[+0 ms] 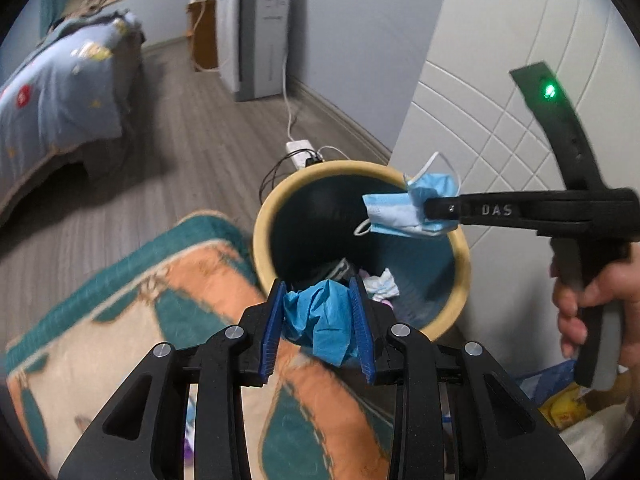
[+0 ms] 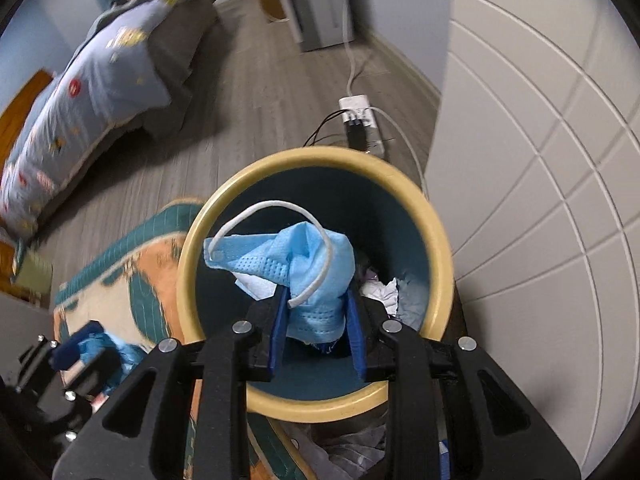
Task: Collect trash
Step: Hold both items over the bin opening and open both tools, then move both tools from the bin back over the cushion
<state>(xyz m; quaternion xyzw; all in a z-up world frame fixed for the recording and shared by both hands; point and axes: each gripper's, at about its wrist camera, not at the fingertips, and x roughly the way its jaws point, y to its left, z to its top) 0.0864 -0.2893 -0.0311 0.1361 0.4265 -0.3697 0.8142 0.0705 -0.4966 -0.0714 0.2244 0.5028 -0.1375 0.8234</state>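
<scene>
Both pairs of blue-padded jaws are pinching trash. The right gripper (image 2: 316, 320) nips a pale blue pleated face mask (image 2: 316, 280) with white ear loops, low in the middle of the right wrist view, directly over the mouth of the round bin (image 2: 192, 248) with its cream rim and dark teal inside. The left gripper (image 1: 320, 320) squeezes a crumpled bright blue wad (image 1: 320, 320), perhaps a glove or plastic film, at the lower centre of its view, just at the bin's near rim.

To drop cleanly, the mask looks ready to go; the wad, I judge, should come further over the opening first, lest it land on the orange, teal and cream patterned rug (image 1: 160, 300).

Inside the bin, crumpled white tissues (image 1: 382, 282) and some darker scraps lie at the bottom.
</scene>
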